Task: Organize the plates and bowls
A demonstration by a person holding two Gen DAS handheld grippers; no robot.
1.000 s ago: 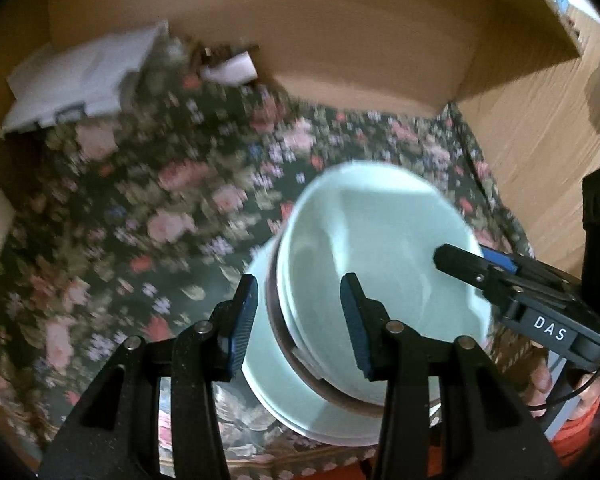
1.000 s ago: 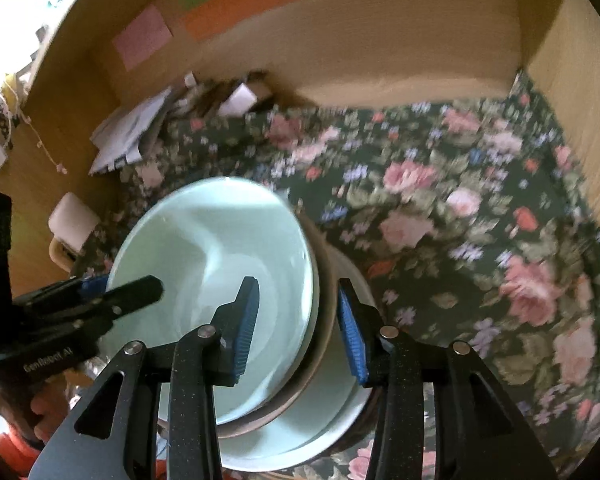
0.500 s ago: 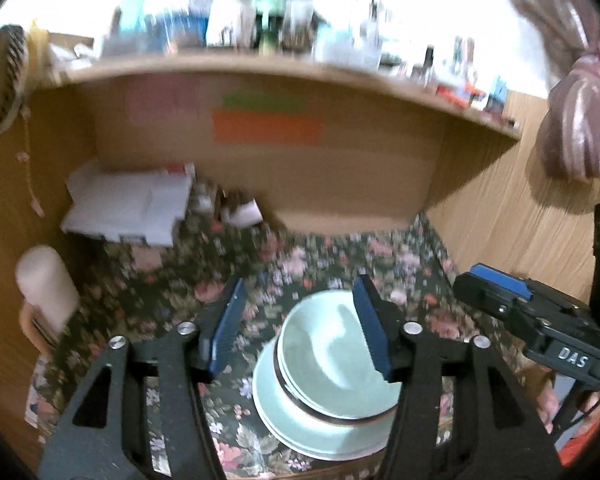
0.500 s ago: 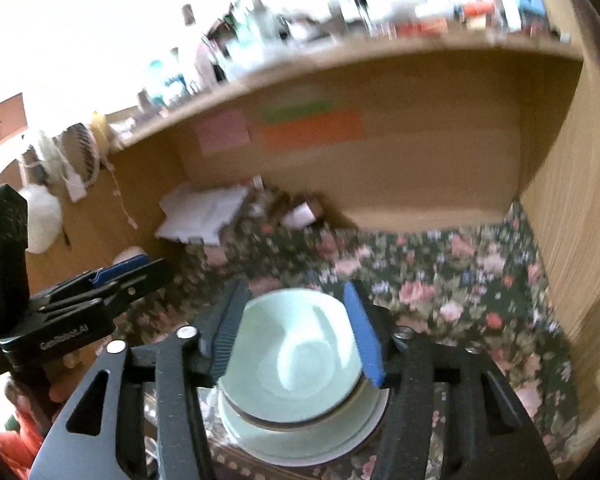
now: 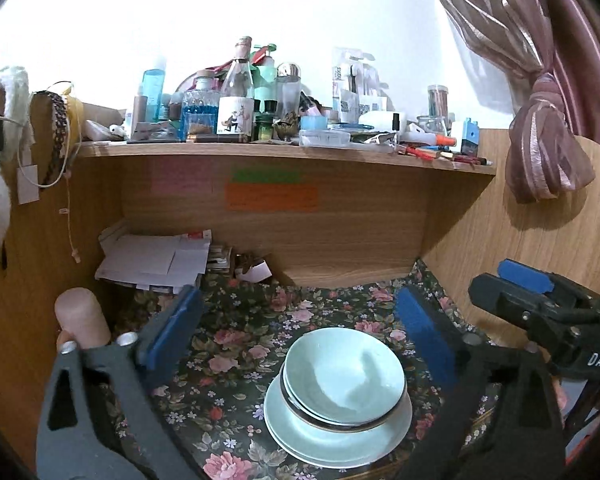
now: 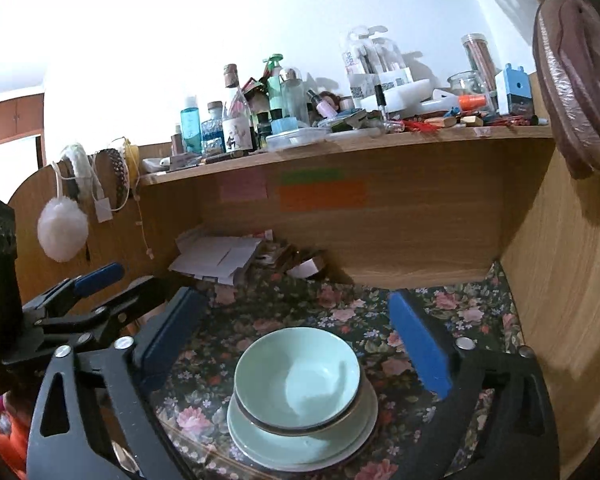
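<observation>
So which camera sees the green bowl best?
The right wrist view: the green bowl sits whole between the open fingers, and you see right into it. The left wrist view shows the bowl whole too, only lower right and more from the side.

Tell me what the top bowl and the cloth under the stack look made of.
Bowl: likely glazed ceramic; pale green, smooth, glossy, with soft highlights. Cloth: seems a matte printed fabric, dark with pink flowers; no sheen shows.
</observation>
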